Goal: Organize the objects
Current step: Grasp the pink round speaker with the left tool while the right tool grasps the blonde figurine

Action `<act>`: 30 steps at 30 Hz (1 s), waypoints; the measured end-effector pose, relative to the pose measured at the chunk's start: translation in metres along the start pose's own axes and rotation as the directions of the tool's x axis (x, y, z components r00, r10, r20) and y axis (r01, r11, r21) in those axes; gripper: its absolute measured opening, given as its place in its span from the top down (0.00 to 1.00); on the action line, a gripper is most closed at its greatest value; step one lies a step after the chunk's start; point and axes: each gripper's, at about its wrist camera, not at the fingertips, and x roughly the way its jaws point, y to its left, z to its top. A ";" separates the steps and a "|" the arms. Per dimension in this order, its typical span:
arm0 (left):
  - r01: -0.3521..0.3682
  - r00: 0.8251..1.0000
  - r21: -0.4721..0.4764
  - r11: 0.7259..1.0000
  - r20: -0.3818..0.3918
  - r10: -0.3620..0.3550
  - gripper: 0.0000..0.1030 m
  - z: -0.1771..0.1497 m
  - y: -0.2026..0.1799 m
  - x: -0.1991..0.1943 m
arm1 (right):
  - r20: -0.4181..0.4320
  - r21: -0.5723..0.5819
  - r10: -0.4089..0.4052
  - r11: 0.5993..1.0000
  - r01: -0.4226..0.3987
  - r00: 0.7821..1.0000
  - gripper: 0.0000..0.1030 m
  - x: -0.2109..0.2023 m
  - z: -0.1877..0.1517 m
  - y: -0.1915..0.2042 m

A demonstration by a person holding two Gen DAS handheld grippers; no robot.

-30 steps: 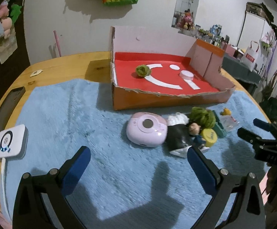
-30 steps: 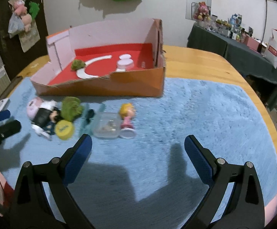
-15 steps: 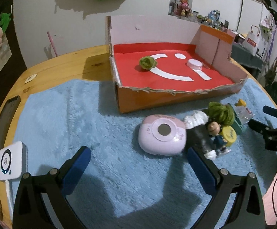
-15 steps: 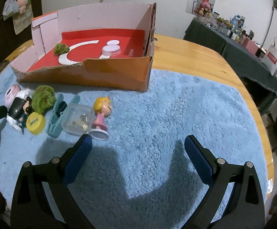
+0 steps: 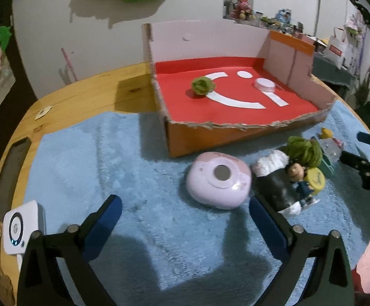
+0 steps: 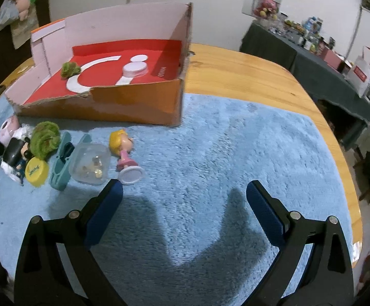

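Observation:
A pink round device (image 5: 219, 178) lies on the blue rug just beyond the fingertips of my left gripper (image 5: 185, 204). Its jaws are closing, wide apart, and the pads touch nothing. Right of the device lie a black-and-white toy (image 5: 271, 178), a small dark-haired figure (image 5: 298, 178), a yellow cap (image 5: 316, 178) and a green fuzzy ball (image 5: 304, 149). A teal clip (image 6: 61, 163), a clear container (image 6: 90, 164) and a blonde doll (image 6: 123, 150) lie ahead-left of my right gripper (image 6: 183, 188), which is open and empty. The cardboard box (image 5: 235, 134) holds a green ball (image 5: 202, 85) and a white lid (image 5: 264, 84).
The blue rug (image 6: 223, 153) covers most of the wooden table (image 6: 235, 76). A white device with a ring light (image 5: 19, 227) and a dark phone (image 5: 11, 176) lie at the table's left edge. A dark side table with clutter (image 6: 312, 58) stands beyond.
The left gripper has moved in toward the pink device and its fingers stand slightly closer together. The right gripper's view has shifted toward the doll and the clear container.

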 end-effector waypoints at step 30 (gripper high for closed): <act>0.089 0.996 0.110 0.990 0.001 -0.089 0.30 0.011 -0.011 0.015 | -0.041 -0.017 0.118 0.993 -0.118 0.992 0.22 0.016 0.021 0.009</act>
